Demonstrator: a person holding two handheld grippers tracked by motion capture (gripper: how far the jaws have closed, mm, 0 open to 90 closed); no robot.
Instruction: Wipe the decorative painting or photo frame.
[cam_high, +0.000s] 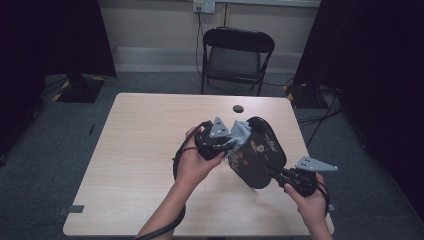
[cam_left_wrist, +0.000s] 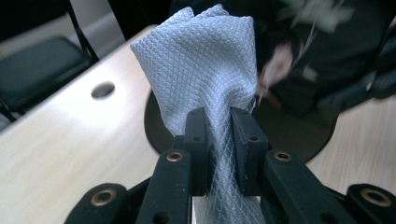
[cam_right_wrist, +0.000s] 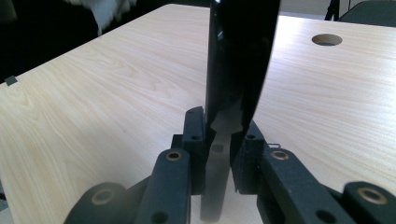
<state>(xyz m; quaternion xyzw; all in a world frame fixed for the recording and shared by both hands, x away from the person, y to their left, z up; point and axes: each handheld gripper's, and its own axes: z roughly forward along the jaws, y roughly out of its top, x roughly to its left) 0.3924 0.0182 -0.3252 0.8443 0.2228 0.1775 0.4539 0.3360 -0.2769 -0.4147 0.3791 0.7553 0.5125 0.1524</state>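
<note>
A glossy black tray (cam_high: 260, 155) with a painted flower pattern is held tilted up above the table. My right gripper (cam_high: 278, 175) is shut on its near rim; in the right gripper view the black tray (cam_right_wrist: 238, 60) rises edge-on between the jaws of my right gripper (cam_right_wrist: 219, 140). My left gripper (cam_high: 231, 142) is shut on a grey textured cloth (cam_high: 240, 132), which presses against the tray's upper left face. In the left gripper view the cloth (cam_left_wrist: 201, 65) bunches up out of my left gripper (cam_left_wrist: 218, 135), with the tray (cam_left_wrist: 327, 56) blurred behind it.
The light wooden table (cam_high: 140, 165) has a round cable hole (cam_high: 238, 108) near its far edge. A black folding chair (cam_high: 235, 60) stands beyond the table. Cables lie on the grey floor at the right.
</note>
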